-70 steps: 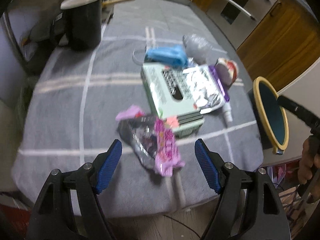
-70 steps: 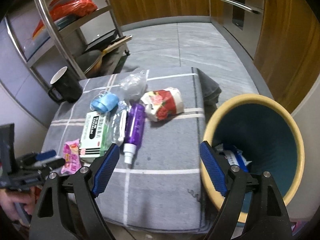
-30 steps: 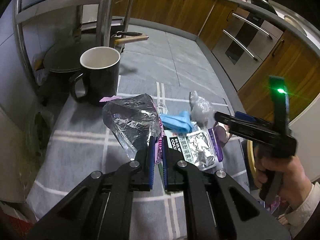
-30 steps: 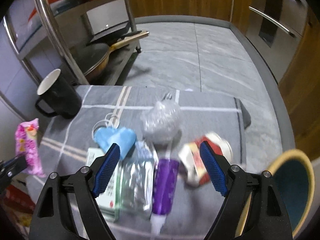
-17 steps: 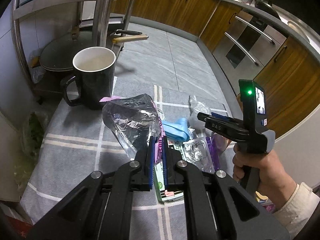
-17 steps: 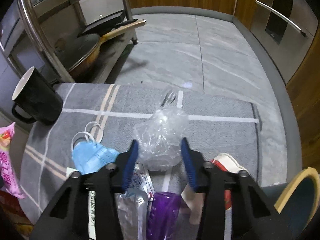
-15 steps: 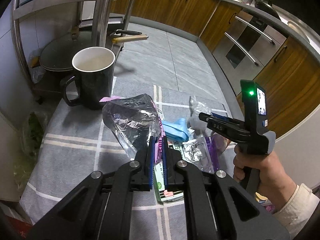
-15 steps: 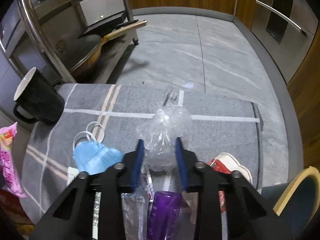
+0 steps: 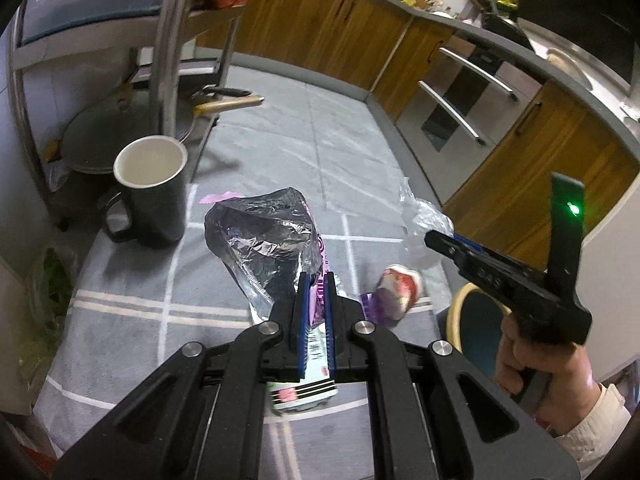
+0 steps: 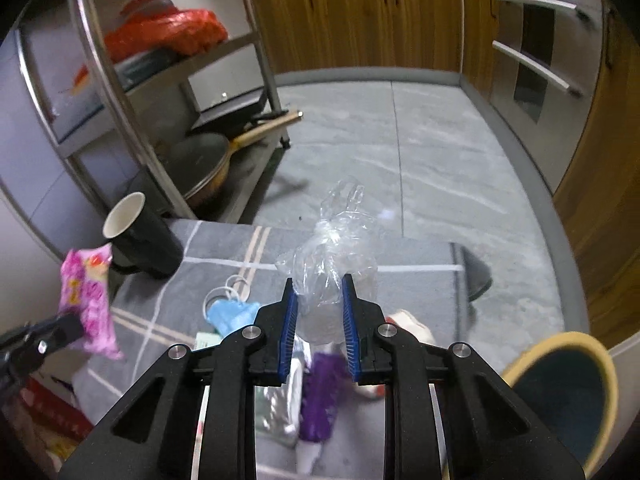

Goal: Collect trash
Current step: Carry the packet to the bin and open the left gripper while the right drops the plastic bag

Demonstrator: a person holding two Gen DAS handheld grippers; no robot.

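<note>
Your left gripper [image 9: 314, 280] is clamped tight on a pink snack wrapper [image 9: 264, 240], its silver foil inside facing the left wrist camera. The wrapper hangs in the air above a low table covered with a grey checked cloth [image 9: 132, 280]. In the right wrist view the same wrapper shows its pink printed face at the left edge.

Your right gripper [image 10: 318, 300] has its blue pads pressed narrowly on a crumpled clear plastic bag [image 10: 332, 256], which bulges up between and above them, its knotted top pointing away from you. Your right hand [image 9: 544, 364] grips the handle, a pale cuff at the wrist.

On the cloth below lie more items. A blue face mask [image 10: 232, 312] with white ear loops sits left of the right gripper's fingers. A purple tube [image 10: 320, 396] with a white cap lies under them, next to a silver foil pack [image 10: 276, 408]. A white and red crumpled packet [image 9: 400, 284] rests near the table's right edge. A green and white box [image 9: 304, 392] shows under the left gripper.

A black mug [image 9: 150, 192] with a white inside stands upright at the far left corner of the table.

The bin [image 10: 568, 396], round with a yellow rim and dark teal inside, stands on the floor just beside the table's right edge, low and to the right of your right gripper.
</note>
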